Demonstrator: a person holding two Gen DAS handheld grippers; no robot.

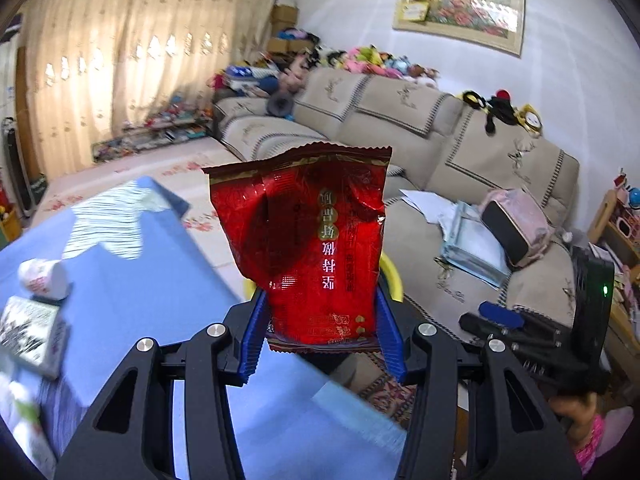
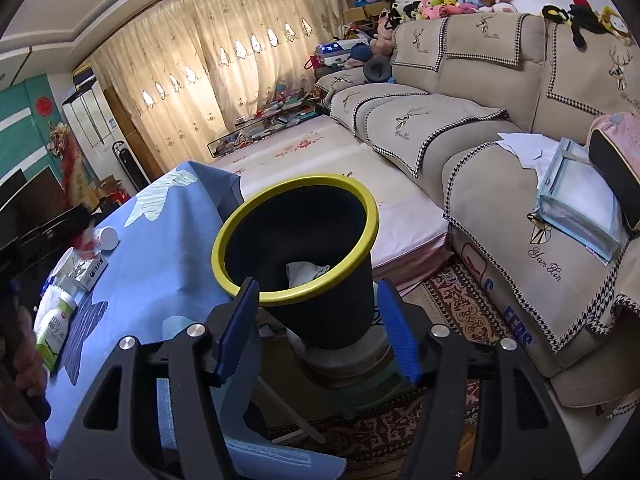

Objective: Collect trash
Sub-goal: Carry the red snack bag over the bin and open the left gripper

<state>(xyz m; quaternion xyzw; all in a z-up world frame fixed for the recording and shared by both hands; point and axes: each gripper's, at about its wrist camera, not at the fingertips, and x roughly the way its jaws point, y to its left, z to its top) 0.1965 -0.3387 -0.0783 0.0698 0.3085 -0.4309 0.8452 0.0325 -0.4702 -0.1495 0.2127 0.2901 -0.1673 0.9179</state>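
- The step in hand looks like the carry: the left tool (image 1: 322, 320) has a red snack wrapper (image 1: 308, 240) pinched by its lower end between the blue ribbed pads (image 1: 256, 332), jaws partly closed on it, the wrapper standing up and out past the edge of the blue-clothed surface (image 1: 132, 280).
- The right tool (image 2: 318, 324) holds nothing; its jaws stand apart, with the bin (image 2: 296, 240) seen between and beyond them but not pressed by the pads.
- The bin sits just beside the surface's edge, tilted toward the camera, on a low round stand. A pale crumpled scrap (image 2: 306, 270) already lies inside.
- In the left wrist view a sliver of yellow rim (image 1: 394, 276) shows just behind the wrapper, so the bin seems near.
- My judgement: the next move calls for bringing the wrapper over the mouth of the bin and only then parting the jaws, since light foil may drift or catch on the rim.
- The wrapper is glossy, crinkled foil with a serrated gold-edged top seam, flat and seemingly empty.
- The bin is a smooth, matte black tapered cylinder with a yellow-green lip.
- More litter remains on the surface: a small white tub (image 2: 109, 237), a printed carton (image 2: 90, 272) and a green-labelled bottle (image 2: 54, 332).
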